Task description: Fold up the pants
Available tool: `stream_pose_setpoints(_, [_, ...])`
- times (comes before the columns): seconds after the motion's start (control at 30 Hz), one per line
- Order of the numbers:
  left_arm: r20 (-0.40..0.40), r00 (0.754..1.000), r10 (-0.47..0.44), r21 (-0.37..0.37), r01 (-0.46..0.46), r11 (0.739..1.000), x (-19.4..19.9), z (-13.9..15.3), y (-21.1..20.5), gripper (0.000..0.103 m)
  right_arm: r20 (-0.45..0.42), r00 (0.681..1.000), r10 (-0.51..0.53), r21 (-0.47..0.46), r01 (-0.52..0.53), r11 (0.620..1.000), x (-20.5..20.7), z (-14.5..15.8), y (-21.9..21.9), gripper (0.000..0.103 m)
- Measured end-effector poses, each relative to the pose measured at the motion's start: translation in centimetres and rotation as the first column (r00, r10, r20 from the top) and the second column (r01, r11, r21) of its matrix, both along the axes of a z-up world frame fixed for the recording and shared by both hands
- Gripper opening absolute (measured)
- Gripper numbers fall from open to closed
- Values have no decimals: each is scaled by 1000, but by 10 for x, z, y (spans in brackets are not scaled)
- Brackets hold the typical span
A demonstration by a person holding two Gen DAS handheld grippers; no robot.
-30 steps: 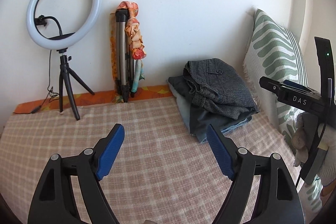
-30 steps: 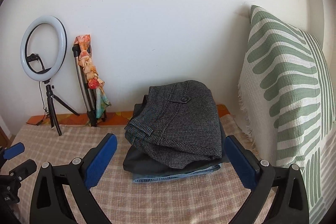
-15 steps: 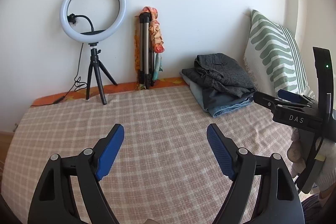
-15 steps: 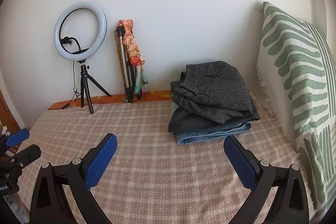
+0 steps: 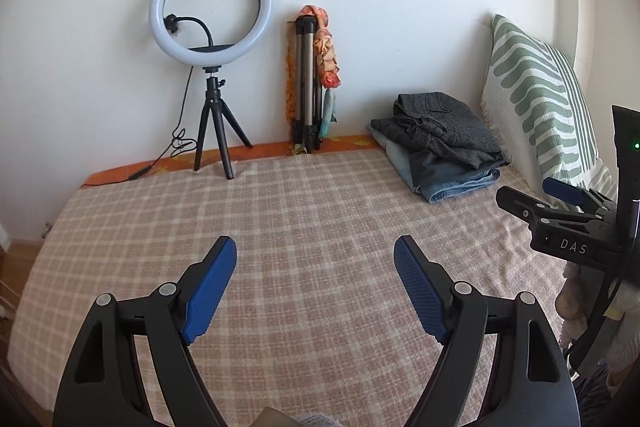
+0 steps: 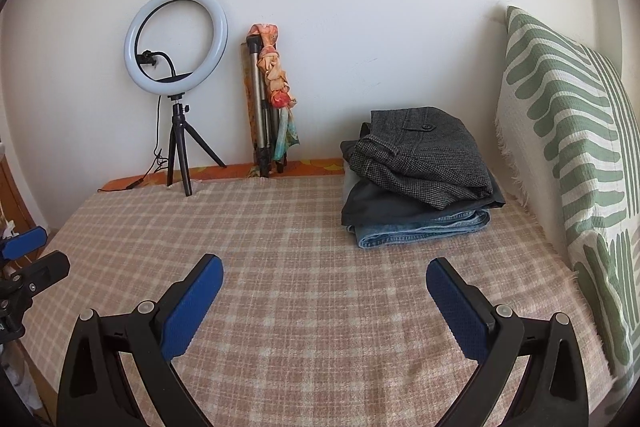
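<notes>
Both grippers have drawn back from the stack of folded pants, which now lies well beyond them on the bed, against the green-patterned pillow. Left of the stack stand a folded tripod and a ring light. Left gripper: jaws spread, holding nothing. Right gripper: jaws spread, holding nothing. Risk: no unfolded pants are in view; reaching back could snag the top gray pair and topple the stack.
</notes>
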State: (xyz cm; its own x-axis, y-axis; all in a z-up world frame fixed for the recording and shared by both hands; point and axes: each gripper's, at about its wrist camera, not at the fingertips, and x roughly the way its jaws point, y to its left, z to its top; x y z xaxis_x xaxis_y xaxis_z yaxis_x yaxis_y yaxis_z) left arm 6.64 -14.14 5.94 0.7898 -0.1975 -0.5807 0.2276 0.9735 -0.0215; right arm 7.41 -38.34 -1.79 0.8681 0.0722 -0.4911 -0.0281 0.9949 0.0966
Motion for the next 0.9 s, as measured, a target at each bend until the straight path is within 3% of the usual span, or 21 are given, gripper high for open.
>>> stream_pose_setpoints(0.13, [8, 1000, 22, 15, -22, 1000, -4, -5, 3, 81, 24, 1000, 7, -19, -6, 1000, -4, -4, 7, 103])
stream_pose_setpoints(0.27, [29, 999, 32, 18, -33, 999, -8, -12, 8, 99, 13, 1000, 15, -14, -14, 1000, -5, -13, 11, 103])
stream_pose_setpoints(0.47, [34, 998, 52, 12, -52, 999, -8, -18, 17, 99, -10, 1000, 17, -53, -18, 998, -5, -23, 15, 103])
stream_pose_setpoints(0.9, [11, 998, 67, 9, -67, 998, -9, -20, 19, 99, -15, 1000, 4, -39, -5, 999, -4, -25, 13, 103])
